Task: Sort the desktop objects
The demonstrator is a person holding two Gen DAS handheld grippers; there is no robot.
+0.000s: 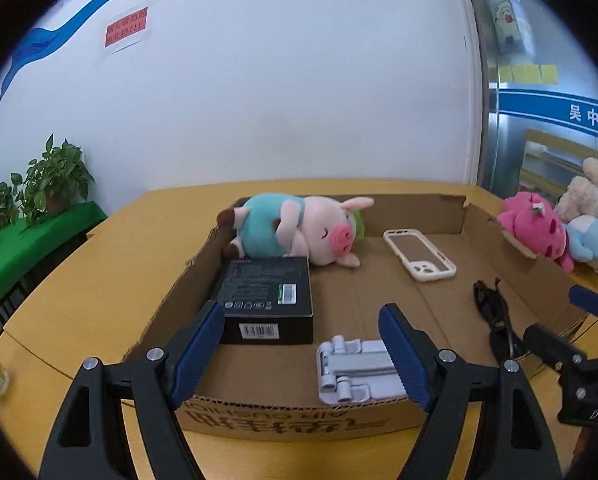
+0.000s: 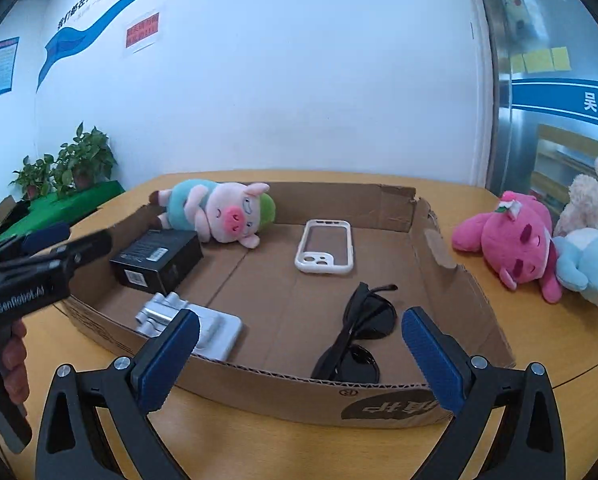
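from the right wrist, the sunglasses (image 2: 359, 332) show whole and a hand (image 2: 7, 360) grips the left claw (image 1: 301, 360); both it and the right claw (image 2: 301, 360) gape empty.

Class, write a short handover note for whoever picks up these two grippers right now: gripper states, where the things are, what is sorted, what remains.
Left hand-held gripper: open, empty, above the near edge of the cardboard tray.
Right hand-held gripper: open, empty, near the sunglasses.
In the tray: pig plush, black box, phone case, folding stand, sunglasses.
Outside it, on the table to the right: pink plush, light blue plush, beige plush.
Done: five items in the tray.
Left: probably the three plush toys outside.
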